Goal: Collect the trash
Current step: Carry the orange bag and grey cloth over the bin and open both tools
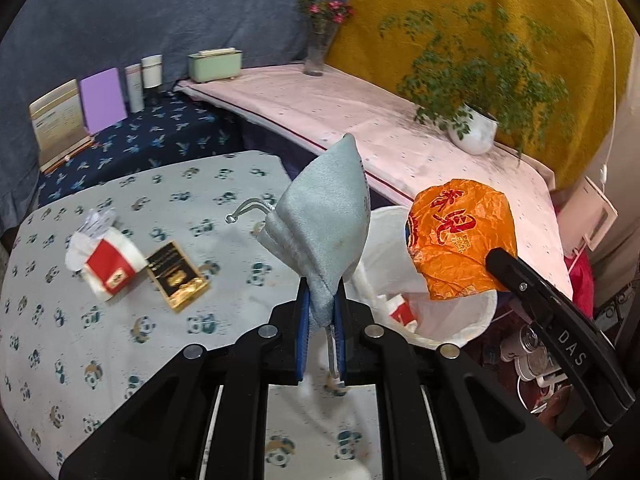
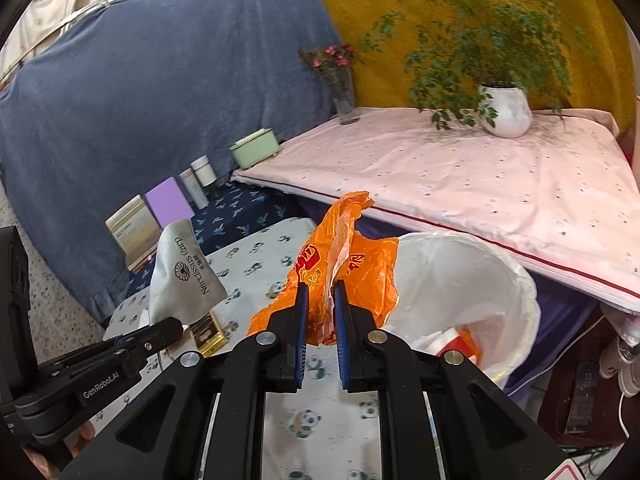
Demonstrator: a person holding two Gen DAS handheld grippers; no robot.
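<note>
Orange plastic bag (image 2: 352,272) is clamped in the right gripper (image 2: 320,320), held at the rim of the lined trash bin (image 2: 500,280). Grey pouch (image 1: 324,216) is clamped in the left gripper (image 1: 320,332) over the table (image 1: 120,320). Step judged: transport to bin. Next: both carried over the opening, jaws released.

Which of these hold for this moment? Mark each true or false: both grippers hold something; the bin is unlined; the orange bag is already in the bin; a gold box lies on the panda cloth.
1. Both grippers hold something. True: the left gripper pinches a grey pouch, the right gripper an orange plastic bag.
2. The bin is unlined. False: it has a white liner.
3. The orange bag is in the bin. False: it is held beside the rim.
4. A gold box lies on the panda cloth. True.
</note>
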